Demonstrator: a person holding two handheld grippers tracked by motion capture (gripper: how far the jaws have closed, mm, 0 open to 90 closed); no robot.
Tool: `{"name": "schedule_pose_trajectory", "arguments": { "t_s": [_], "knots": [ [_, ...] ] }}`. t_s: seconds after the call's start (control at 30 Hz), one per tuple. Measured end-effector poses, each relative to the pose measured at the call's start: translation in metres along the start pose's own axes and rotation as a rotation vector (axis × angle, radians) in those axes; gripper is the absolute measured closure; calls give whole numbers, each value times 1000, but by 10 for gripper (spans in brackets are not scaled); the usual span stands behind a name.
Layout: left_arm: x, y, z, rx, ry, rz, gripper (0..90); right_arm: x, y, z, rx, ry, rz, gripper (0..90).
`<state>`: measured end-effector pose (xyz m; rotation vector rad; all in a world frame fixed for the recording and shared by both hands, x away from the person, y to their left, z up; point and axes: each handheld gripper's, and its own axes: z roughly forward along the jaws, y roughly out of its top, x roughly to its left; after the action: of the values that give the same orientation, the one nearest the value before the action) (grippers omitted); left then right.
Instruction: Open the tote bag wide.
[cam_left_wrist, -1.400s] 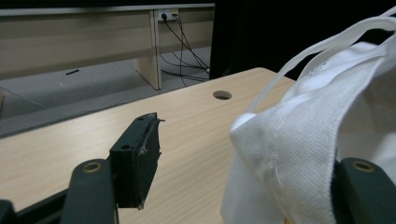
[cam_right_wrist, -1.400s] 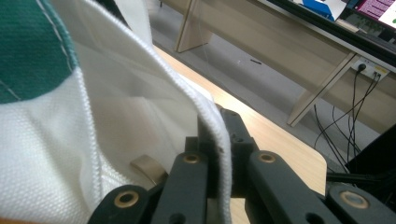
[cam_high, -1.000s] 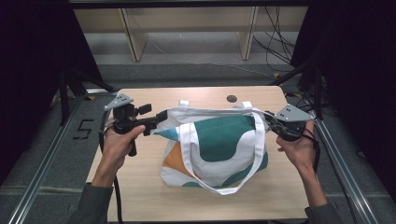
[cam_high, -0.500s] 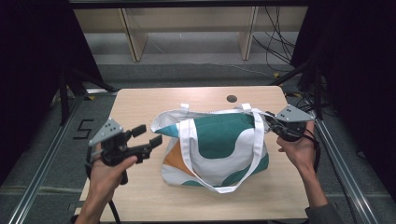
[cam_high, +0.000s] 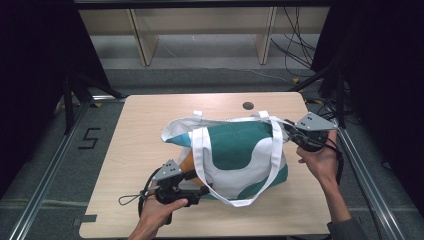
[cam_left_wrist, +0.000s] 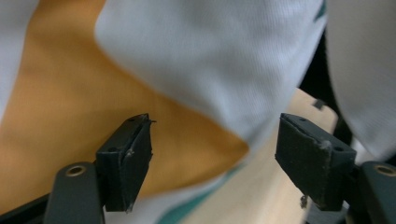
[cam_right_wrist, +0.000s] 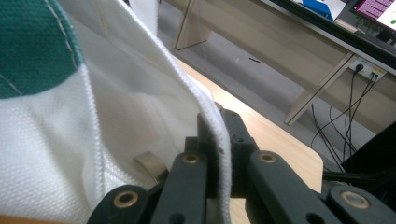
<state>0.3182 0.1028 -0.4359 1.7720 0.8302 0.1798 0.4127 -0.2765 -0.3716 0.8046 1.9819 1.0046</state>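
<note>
A: Largest first?
B: Pale wooden table, rounded corners, small dark hole near the far edge.

A: On it?
B: Cloth tote bag, white with green and orange patches, lying across the middle and right of the table, mouth toward the far side. Two white straps looping over the front down to the near edge.

A: Right tool?
B: Right tool at the bag's far right corner, held by the right hand. Pressed together on the white hem of the bag, edge of the cloth running up between the black jaws in the right gripper view.

A: Left one?
B: Left tool at the bag's near left corner, held by the left hand, pointing right. Spread wide, orange and white cloth just ahead of the two pads, nothing pinched. Thin cable loop trailing left on the table.
</note>
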Motion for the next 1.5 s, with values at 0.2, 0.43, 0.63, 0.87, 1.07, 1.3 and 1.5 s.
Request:
{"name": "schedule_pose_trajectory", "arguments": {
  "t_s": [0.2, 0.43, 0.63, 0.87, 1.07, 1.3, 1.5],
  "knots": [
    [-9, -6, 26, 66, 71, 105, 665, 0, 1, 0, -2, 10, 2, 878],
    [8, -14, 49, 45, 62, 156, 876, 4, 1, 4, 12, 13, -15, 879],
    [13, -30, 58, 87, 52, 162, 886, 2, 0, 3, 5, 63, 48, 797],
    [15, -35, 61, 110, 63, 161, 882, 2, 19, -24, -77, 23, 135, 574],
    [15, -35, 61, 108, 58, 159, 879, 5, 35, -68, -141, 153, 209, 531],
    [15, -34, 62, 98, 61, 155, 876, 34, 24, -89, -70, 354, 196, 482],
    [14, -33, 61, 107, 72, 153, 873, 64, 21, -59, 36, 439, 179, 499]
  ]
}}
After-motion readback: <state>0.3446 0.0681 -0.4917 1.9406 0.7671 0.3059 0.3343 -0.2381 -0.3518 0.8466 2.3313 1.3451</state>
